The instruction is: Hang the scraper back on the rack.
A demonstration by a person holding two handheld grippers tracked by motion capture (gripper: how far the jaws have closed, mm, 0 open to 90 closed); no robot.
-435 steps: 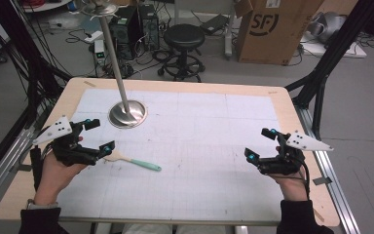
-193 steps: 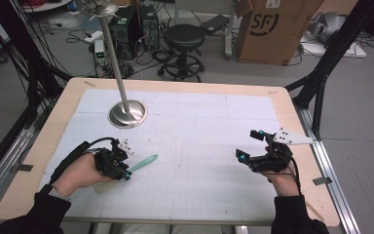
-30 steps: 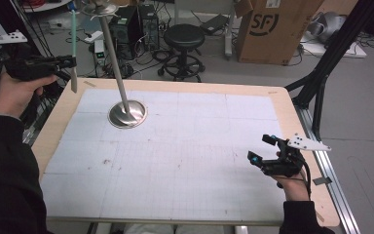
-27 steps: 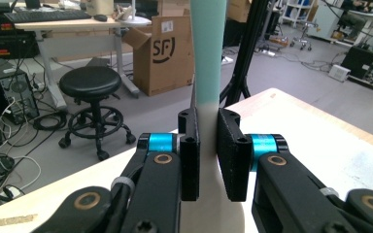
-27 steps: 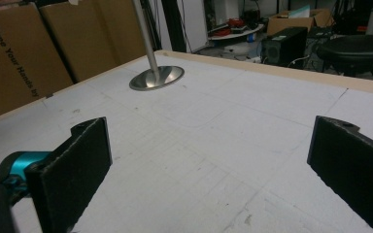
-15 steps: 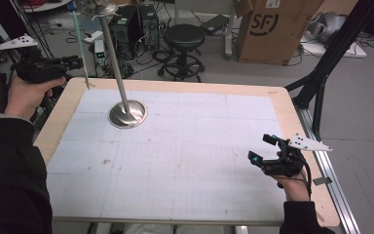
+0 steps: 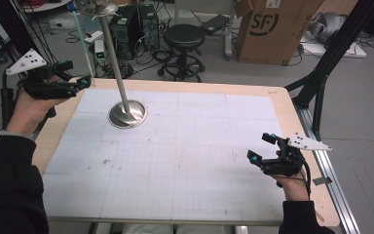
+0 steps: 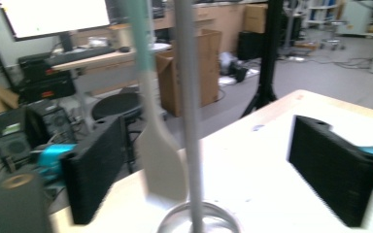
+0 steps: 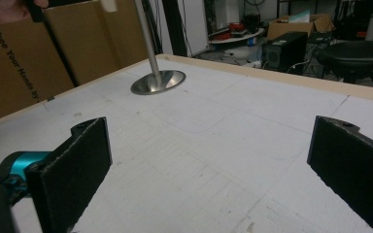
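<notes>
Spatula (image 8: 158, 145) hangs upright from the metal stand (image 7: 121, 87) near the bench's (image 7: 292, 122) far-left corner, just ahead of the left hand-held gripper (image 7: 73, 84), jaws apart; right hand-held gripper (image 7: 263, 153) rests open near the right edge.

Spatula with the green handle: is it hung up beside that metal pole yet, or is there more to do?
Seemingly done: the spatula hangs upright beside the pole, touching neither wide-open jaw of the left gripper; its top end is out of sight. In hand: nothing. Left: drawing that gripper away. The right gripper is open over the table.
</notes>
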